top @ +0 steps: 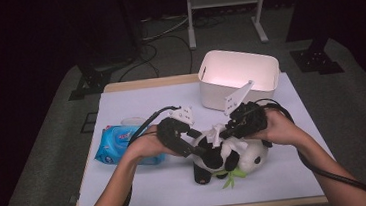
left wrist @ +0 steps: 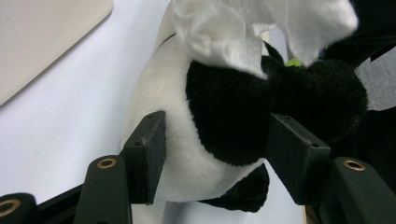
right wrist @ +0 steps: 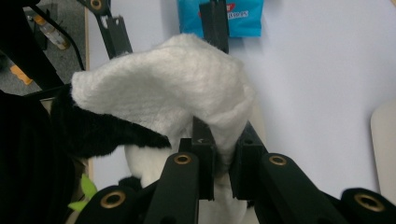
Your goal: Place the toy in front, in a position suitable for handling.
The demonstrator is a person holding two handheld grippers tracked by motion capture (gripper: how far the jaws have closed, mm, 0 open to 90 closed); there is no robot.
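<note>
Panda plush on table mat, clamped by left gripper to steady it, while right gripper pinches white wipe, apparently for cleaning it.

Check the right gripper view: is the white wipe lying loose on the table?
No, the right hand-held gripper pinches the white wipe above the panda.
</note>
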